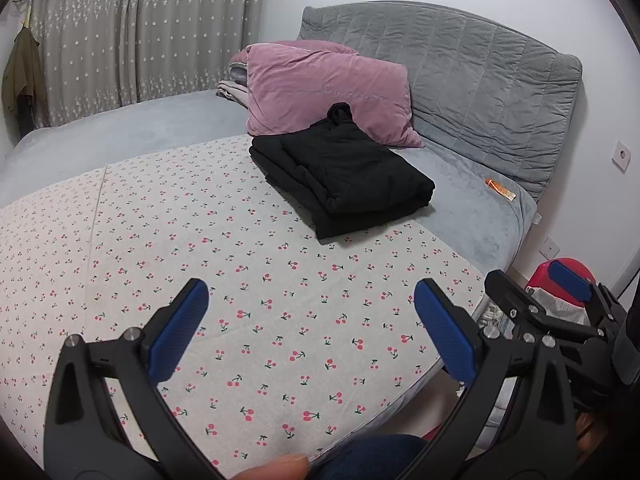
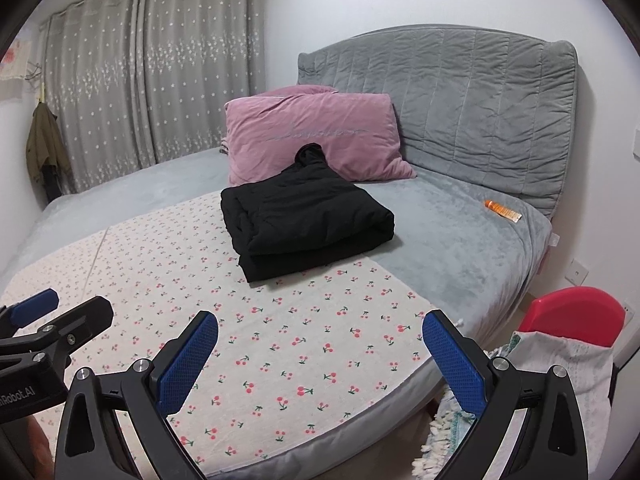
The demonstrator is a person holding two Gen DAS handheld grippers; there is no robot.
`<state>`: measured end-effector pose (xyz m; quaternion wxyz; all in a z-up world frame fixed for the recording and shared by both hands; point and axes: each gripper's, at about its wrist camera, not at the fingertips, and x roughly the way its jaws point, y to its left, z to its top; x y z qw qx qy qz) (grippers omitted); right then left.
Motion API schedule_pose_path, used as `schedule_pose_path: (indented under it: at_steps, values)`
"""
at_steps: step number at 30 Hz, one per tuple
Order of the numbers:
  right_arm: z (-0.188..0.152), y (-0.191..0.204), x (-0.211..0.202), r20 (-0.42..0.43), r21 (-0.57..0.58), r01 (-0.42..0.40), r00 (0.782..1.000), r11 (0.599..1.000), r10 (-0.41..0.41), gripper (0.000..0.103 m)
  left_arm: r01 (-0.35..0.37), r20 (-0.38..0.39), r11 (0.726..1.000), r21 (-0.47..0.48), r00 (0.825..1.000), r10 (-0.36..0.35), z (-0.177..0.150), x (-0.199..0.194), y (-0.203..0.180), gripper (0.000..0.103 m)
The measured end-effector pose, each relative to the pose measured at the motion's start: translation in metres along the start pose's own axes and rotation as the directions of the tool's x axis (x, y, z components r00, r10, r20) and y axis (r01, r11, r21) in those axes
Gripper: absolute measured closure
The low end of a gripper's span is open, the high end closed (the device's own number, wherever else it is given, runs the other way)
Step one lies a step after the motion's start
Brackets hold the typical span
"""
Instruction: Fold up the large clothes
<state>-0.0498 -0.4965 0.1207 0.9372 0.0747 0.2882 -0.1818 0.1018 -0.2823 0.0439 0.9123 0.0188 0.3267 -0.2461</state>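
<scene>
Folded black padded garment [image 2: 306, 216] stacked loosely; could slump if nudged. Left gripper [image 1: 311, 322], right gripper [image 2: 320, 354]: wide open, empty.

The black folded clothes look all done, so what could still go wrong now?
1. The black folded garment has a bunched part leaning against the pink pillow; if the pillow shifts, that part could flop loose.
2. The bundle is thick and puffy, so the top fold might spring open.
3. Both the left hand-held gripper and right hand-held gripper are open and far back, so nothing presses the fold flat.
</scene>
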Motion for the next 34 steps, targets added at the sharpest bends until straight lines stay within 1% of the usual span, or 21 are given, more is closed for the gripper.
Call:
schedule_pose_path:
  at_steps: [9, 15, 34]
  values:
    - [0.0, -0.001, 0.003, -0.007, -0.008, -0.003, 1.0, 1.0, 0.003, 0.0, 0.011, -0.016, 1.0, 0.002, 1.0, -0.011, -0.003, 0.005, -0.001, 0.001]
    - [-0.001, 0.001, 0.005, -0.013, -0.012, -0.005, 1.0, 1.0, 0.005, 0.0, 0.008, -0.005, 1.0, 0.014, 1.0, -0.008, -0.003, 0.002, -0.003, 0.001]
    - [-0.005, 0.005, 0.006, -0.026, -0.012, -0.009, 1.0, 1.0, 0.009, 0.0, 0.035, 0.018, 0.999, 0.013, 0.999, -0.036, -0.001, -0.005, -0.003, 0.001]
